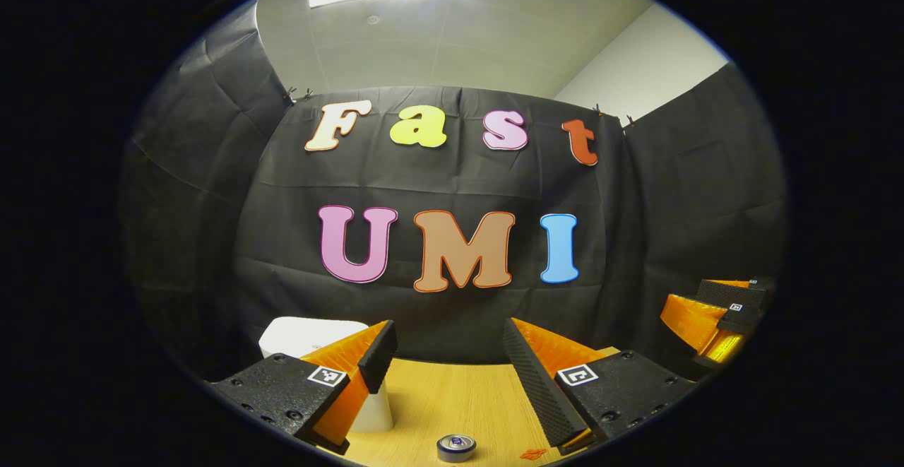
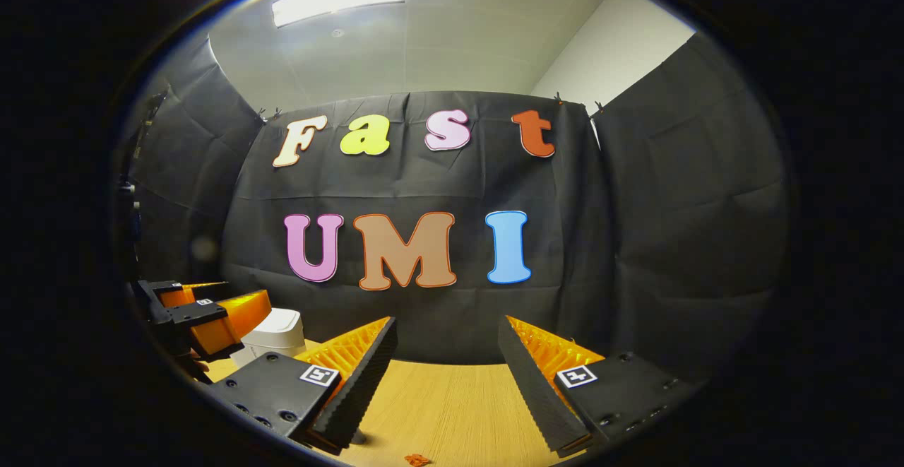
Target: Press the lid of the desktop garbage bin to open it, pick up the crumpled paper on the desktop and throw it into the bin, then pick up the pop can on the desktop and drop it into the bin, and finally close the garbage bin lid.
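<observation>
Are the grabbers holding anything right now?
No. The left gripper is open over the table, with nothing between its fingers. The right gripper is open and empty too. The pop can stands on the table, untouched.

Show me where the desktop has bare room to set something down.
Bare wood lies between the left gripper fingers, bordered by the white bin, the pop can and the cloth wall. More shows between the right gripper fingers. It is crowded around the bin.
</observation>
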Available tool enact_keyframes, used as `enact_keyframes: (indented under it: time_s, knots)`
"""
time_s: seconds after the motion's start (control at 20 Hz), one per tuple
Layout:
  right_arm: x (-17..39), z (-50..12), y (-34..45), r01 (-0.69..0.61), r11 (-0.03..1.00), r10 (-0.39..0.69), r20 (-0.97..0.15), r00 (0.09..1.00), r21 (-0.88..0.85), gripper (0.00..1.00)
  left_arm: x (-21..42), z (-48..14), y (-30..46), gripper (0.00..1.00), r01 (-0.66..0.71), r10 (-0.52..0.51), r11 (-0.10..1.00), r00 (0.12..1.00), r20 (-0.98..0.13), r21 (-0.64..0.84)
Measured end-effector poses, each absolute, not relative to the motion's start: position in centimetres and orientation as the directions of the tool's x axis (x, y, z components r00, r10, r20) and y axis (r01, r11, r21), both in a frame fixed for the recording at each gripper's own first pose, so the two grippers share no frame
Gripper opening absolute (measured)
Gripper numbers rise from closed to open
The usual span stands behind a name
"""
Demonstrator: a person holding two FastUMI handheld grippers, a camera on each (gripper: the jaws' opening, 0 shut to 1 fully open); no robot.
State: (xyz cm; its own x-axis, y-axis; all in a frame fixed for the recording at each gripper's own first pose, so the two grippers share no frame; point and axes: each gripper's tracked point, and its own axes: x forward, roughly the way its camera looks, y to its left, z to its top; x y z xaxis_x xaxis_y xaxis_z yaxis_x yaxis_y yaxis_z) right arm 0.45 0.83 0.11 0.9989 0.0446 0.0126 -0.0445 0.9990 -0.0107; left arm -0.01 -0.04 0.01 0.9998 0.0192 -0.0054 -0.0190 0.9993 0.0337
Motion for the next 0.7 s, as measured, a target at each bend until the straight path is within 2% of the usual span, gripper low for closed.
enact_keyframes:
  time_s: [0.2, 0.4, 0.55, 0.7]
  knots:
    - [0.55, 0.03, 0.93, -0.046, 0.999, 0.046, 0.009, 0.999, -0.012, 0.96, 0.01, 0.11, 0.20, 0.92, -0.025, 0.025, 0.999, 1.000, -0.001, 0.034]
    - [0.63, 0.05, 1.14, -0.049, 0.999, 0.049, 0.009, 0.999, -0.014, 0.96, 0.03, 0.28, 0.69, 0.79, -0.035, 0.035, 0.999, 0.999, 0.005, 0.039]
    - [0.66, 0.04, 1.40, -0.050, 0.999, 0.050, 0.010, 0.999, -0.014, 0.96, 0.25, 0.18, 0.83, 0.59, -0.031, 0.031, 0.999, 1.000, 0.000, 0.038]
    - [0.71, 0.06, 1.55, -0.051, 0.999, 0.051, 0.010, 0.999, -0.016, 0.96, 0.25, -0.12, 0.58, 0.47, -0.013, 0.013, 0.999, 1.000, -0.011, 0.036]
